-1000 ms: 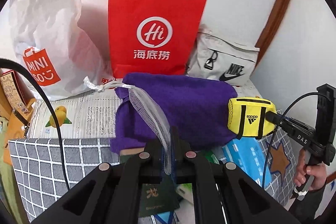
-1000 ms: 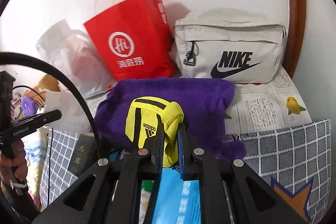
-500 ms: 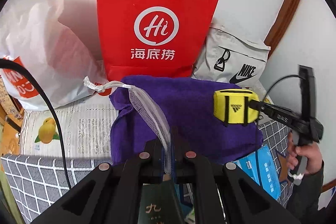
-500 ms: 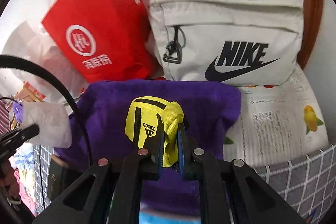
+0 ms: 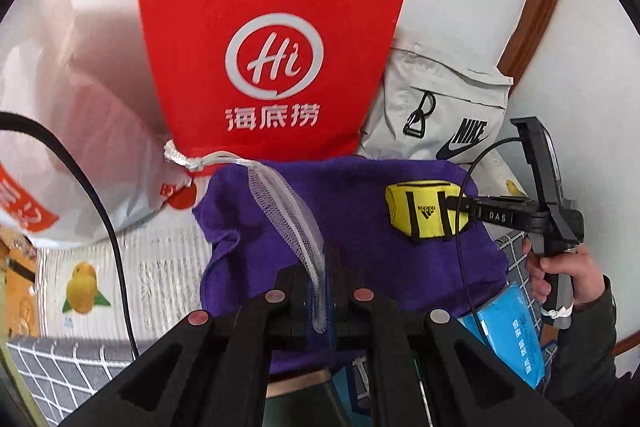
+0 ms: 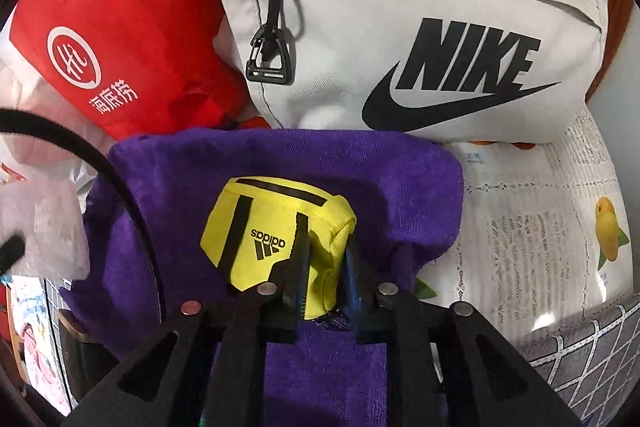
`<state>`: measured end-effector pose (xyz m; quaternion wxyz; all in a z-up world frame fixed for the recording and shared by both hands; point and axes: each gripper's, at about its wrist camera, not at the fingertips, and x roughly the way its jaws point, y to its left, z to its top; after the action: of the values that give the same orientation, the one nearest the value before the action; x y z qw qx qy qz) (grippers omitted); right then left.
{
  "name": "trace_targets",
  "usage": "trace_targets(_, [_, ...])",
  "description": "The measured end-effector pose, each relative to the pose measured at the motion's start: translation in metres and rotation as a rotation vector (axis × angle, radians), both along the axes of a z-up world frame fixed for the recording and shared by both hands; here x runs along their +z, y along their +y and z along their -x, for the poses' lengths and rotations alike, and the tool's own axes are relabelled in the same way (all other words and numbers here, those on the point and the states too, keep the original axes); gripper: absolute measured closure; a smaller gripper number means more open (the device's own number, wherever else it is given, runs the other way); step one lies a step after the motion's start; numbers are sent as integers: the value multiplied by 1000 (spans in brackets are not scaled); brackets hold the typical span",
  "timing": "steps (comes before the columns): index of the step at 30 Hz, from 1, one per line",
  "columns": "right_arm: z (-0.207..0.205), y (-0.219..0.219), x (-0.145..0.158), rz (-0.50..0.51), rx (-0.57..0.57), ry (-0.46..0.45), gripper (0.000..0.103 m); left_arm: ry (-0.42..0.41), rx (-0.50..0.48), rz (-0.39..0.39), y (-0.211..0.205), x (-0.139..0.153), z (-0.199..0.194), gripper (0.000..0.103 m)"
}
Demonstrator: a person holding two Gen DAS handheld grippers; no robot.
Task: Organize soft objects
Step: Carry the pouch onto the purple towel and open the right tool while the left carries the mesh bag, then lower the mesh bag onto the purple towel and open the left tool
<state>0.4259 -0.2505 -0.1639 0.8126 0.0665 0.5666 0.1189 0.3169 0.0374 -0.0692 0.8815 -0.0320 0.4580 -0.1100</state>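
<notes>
While the left gripper (image 5: 320, 267) stays pressed together on a strip of white mesh bag (image 5: 288, 211), it tilts steeply down over the purple towel (image 5: 360, 195). The right gripper (image 6: 324, 259), held from the side by a hand (image 5: 560, 271), also angles down; its jaws have just been opening, the yellow pouch (image 6: 272, 227) between them, resting on the towel before the grey Nike bag (image 6: 420, 27) and red paper bag (image 5: 272, 47).
</notes>
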Motion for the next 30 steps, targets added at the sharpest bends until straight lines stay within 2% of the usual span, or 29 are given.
trace_targets(4, [2,4,3,11,21,-33,58,-7,-10,7,-3,2,-8,97])
trace_targets(7, [6,7,8,35,26,-61,51,-12,-19,11,-5,1,-15,97])
trace_targets(16, [35,3,37,4,21,-98,50,19,-44,39,-14,-14,-42,97])
trace_targets(22, [63,-3,58,-21,9,-151,49,84,-68,88,-25,-37,-67,97])
trace_targets(25, [72,-5,63,-38,-7,-149,49,110,-66,74,-28,-47,-75,97])
trace_targets(30, [93,-2,68,-5,9,-164,49,174,-47,18,-24,-66,-85,96])
